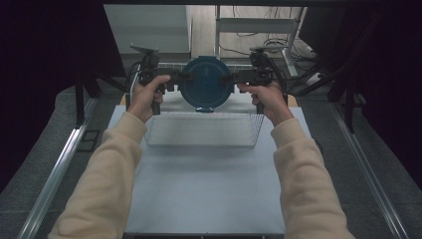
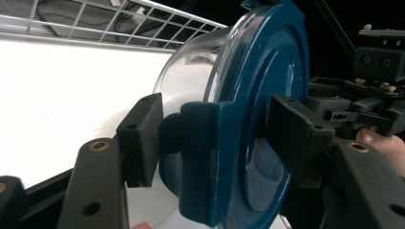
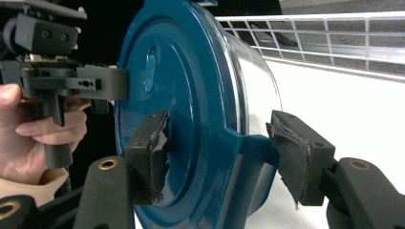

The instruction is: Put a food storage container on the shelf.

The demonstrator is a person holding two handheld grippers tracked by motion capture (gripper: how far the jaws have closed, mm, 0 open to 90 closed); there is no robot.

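Observation:
A round clear container with a dark blue clip-on lid (image 1: pixel 205 82) hangs in the air on its side, lid facing the person, above the far edge of the wire basket (image 1: pixel 164 137). My left gripper (image 1: pixel 181 78) is shut on the left rim, with its pads on the lid's face and side clip (image 2: pixel 200 157). My right gripper (image 1: pixel 228 78) is shut on the opposite rim in the same way. The left gripper view has my left gripper (image 2: pixel 219 138) astride the lid (image 2: pixel 267 71). The right gripper view shows my right gripper (image 3: pixel 223 155) clamping the lid (image 3: pixel 176 81) and its clip.
A shallow white wire basket stands on the pale table (image 1: pixel 199 189), at its far half. A metal frame and cables (image 1: pixel 278 45) lie on the floor beyond the table. Dark curtains close both sides.

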